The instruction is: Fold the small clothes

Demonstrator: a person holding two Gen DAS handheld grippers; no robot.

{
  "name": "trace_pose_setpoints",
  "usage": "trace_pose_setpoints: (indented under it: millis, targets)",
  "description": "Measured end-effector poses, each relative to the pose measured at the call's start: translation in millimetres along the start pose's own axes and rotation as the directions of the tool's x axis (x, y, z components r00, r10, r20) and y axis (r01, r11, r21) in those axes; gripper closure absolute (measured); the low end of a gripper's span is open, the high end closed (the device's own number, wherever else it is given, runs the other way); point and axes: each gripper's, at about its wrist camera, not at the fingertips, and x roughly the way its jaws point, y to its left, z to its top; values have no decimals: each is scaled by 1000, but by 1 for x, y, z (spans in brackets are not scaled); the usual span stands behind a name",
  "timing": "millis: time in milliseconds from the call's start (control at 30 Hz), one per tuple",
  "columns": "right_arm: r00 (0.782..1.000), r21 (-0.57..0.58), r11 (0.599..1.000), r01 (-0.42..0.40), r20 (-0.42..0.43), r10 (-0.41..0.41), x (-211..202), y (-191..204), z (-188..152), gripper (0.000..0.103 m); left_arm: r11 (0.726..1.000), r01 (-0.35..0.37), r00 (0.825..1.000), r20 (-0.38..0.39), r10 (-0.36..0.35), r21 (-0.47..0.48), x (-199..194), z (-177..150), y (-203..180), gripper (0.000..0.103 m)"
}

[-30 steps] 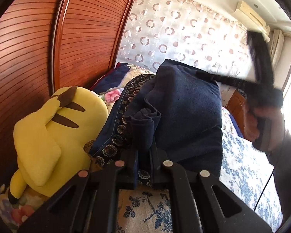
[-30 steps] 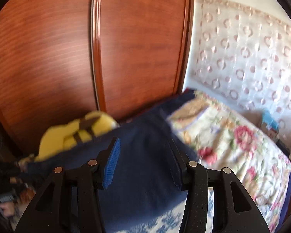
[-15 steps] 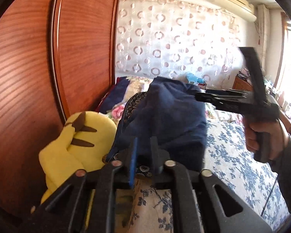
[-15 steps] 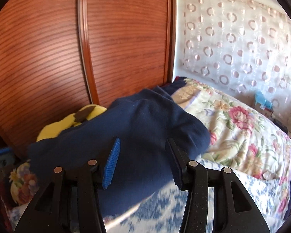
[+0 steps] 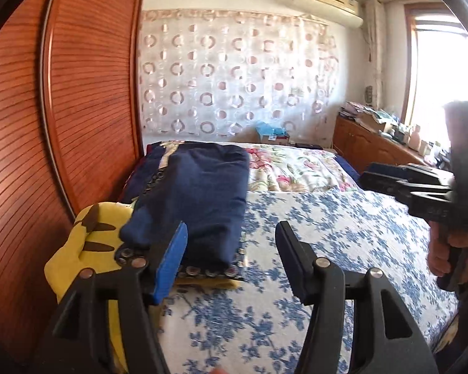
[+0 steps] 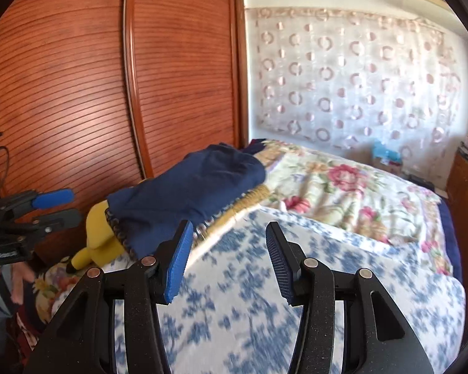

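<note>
The wide bed under its blue-and-white floral quilt (image 5: pixel 321 240) fills the lower part of both views, with a pink-flowered cream blanket (image 6: pixel 337 184) spread across its far end and a ribbed reddish wooden wardrobe (image 5: pixel 87 93) standing along its left edge. Against that wardrobe sits a yellow plush toy with brown-tipped ears (image 5: pixel 87 237), and lying partly over it, partly on the quilt, is the folded dark navy garment (image 5: pixel 202 193) with a patterned hem, a flat oblong bundle resting on the bed and held by nobody. Its long axis runs away from the cameras, toward the far curtain

The garment lies ahead and to the left of both claws. The left gripper (image 5: pixel 231 252) is much the nearer: its blue-padded left finger overlaps the bundle's near corner in its own view, though whether it touches the cloth I cannot tell. Its jaws are opening, nothing between them but bare quilt. The right gripper (image 6: pixel 227 258) stands half open and empty over the quilt, well apart from the bundle, whose near end lies up and left of it

This fold looks finished; any tidying would probably fall to the left hand
</note>
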Motion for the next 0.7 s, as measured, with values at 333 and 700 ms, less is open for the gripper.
trace_pose_setpoints:
  millis: [333,700]
  targets:
    - [992,23,992,126,25,-126,-82,-1,-37,41,991,106,994,-19,-105,79,-7,-7,-62,45]
    - [950,171,943,285,84,-302,-162,-23,-67,24,987,137,990,18,-139,85,-31,3,-107,45]
